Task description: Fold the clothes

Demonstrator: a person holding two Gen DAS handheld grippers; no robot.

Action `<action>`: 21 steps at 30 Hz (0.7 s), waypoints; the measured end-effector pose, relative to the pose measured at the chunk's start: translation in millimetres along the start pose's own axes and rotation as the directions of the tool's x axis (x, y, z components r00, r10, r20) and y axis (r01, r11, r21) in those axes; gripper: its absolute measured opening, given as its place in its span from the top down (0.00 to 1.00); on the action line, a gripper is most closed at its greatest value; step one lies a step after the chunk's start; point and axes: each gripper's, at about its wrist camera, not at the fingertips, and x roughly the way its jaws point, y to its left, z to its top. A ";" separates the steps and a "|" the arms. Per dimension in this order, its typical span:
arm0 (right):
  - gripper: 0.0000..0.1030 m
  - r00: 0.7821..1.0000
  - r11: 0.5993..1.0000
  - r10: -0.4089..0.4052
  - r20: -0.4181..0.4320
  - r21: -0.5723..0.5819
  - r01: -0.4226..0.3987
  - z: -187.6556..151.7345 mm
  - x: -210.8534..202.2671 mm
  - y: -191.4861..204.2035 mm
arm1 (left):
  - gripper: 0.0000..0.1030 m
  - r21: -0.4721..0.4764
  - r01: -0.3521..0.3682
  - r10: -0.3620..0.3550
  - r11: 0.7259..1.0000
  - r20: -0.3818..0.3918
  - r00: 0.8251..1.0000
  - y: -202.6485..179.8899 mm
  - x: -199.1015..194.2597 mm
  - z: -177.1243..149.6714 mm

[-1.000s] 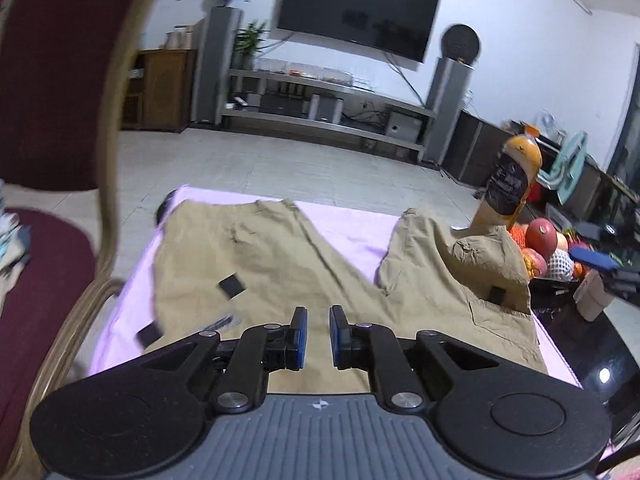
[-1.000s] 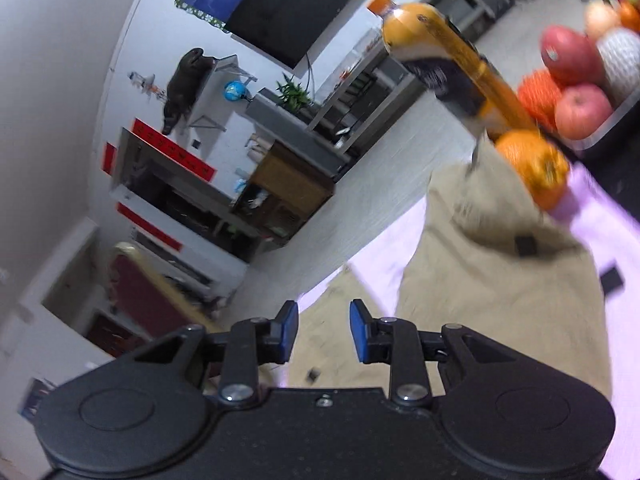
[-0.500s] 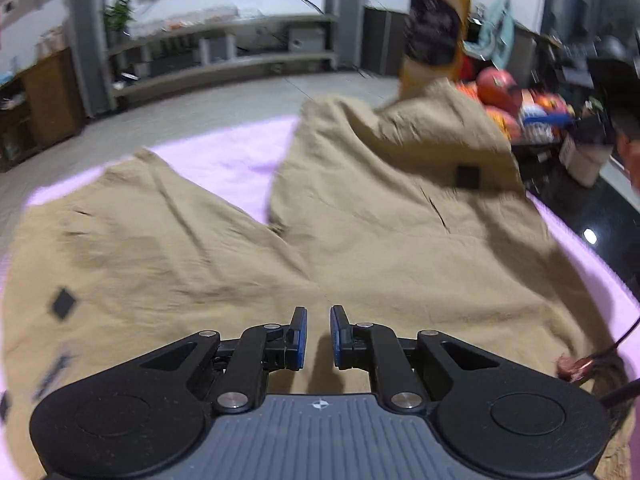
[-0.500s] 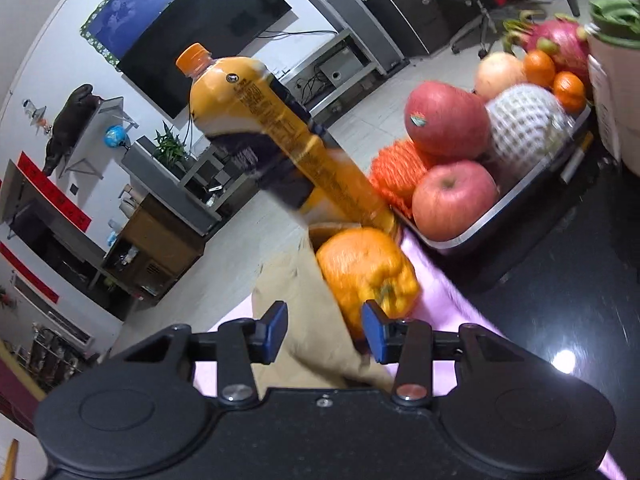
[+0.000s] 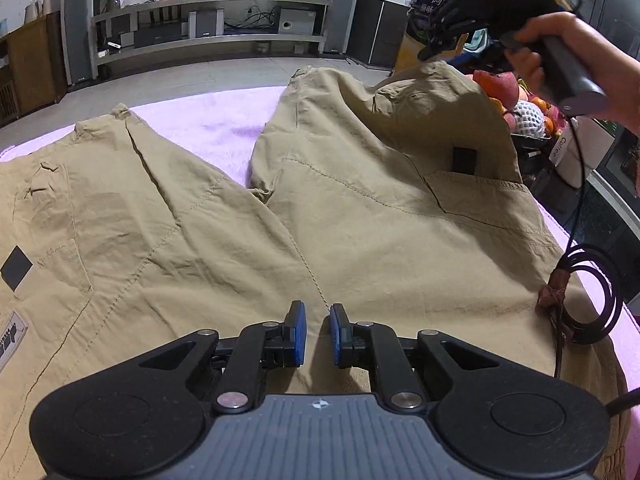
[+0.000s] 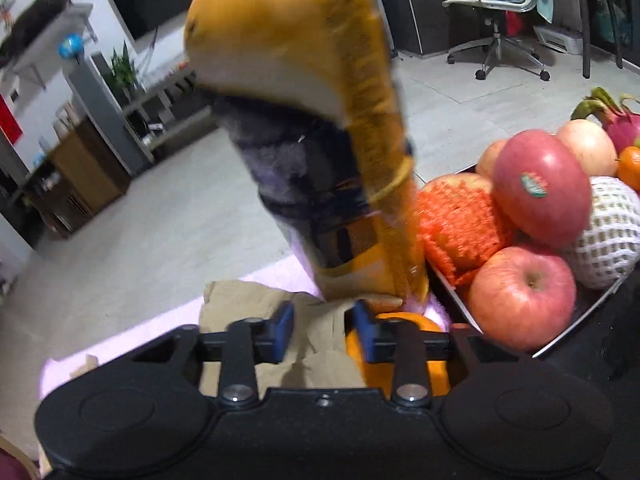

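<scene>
The left gripper (image 5: pixel 318 334) is showing black arms, blue pads (image 5: pixel 298 332), silver screws and a ribbed grey body; the right gripper (image 6: pixel 323 330) is looking alike, and a bare-skinned hand (image 5: pixel 576 60) is wearing no sleeve

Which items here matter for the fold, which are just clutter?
Job: khaki shorts; pink cloth under them; left claw; right claw.

Clutter: orange drink bottle; fruit tray; loose orange; black cable.
</scene>
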 end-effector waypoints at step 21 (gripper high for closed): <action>0.68 0.993 0.368 0.105 -0.060 -0.925 -0.095 -216.9 -71.1 138.1 | 0.89 -0.027 -0.007 0.007 1.000 0.003 1.000 -1.4 -1.7 -0.4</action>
